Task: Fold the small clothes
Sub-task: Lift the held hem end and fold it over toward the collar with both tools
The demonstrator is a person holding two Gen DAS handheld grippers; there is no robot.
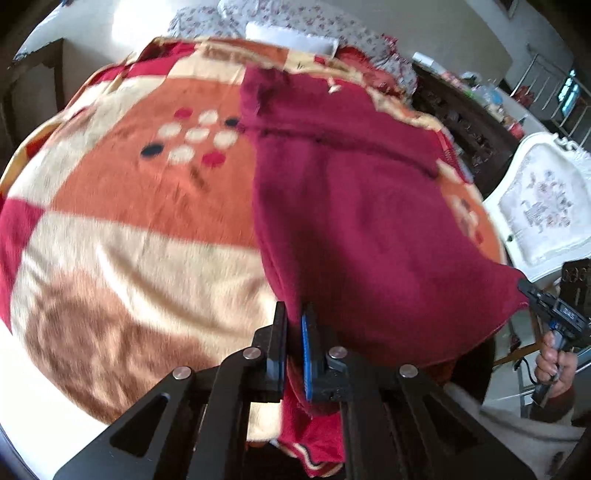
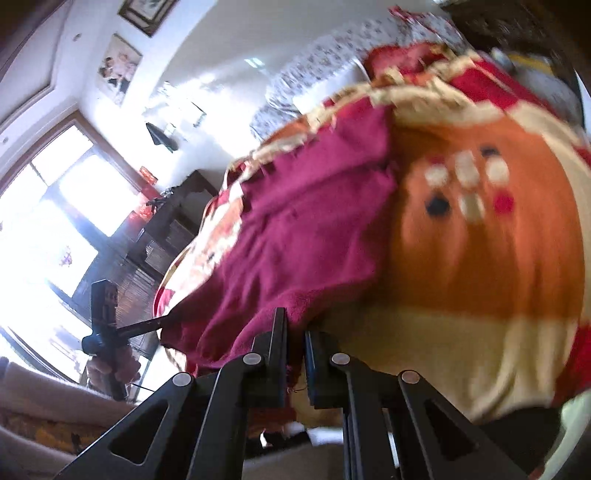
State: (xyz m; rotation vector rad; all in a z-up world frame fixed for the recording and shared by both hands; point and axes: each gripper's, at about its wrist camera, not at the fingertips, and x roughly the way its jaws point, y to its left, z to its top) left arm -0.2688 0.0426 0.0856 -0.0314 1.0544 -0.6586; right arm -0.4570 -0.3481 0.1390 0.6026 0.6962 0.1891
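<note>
A dark red fleece garment (image 1: 362,221) lies over the right part of a patterned blanket (image 1: 122,229). My left gripper (image 1: 294,314) is shut on the garment's near left corner and holds it lifted. My right gripper (image 1: 524,288) shows at the right edge of the left wrist view, pinching the garment's near right corner. In the right wrist view the right gripper (image 2: 295,321) is shut on the garment's (image 2: 295,229) edge, and the left gripper (image 2: 162,322) holds the other corner at the left.
The blanket (image 2: 480,258) is orange, cream and red with dots and covers a bed. A white upholstered chair (image 1: 543,206) stands at the right. Dark wooden furniture (image 1: 461,122) stands behind it. Floral bedding (image 1: 295,22) lies at the far end. A bright window (image 2: 55,206) is at the left.
</note>
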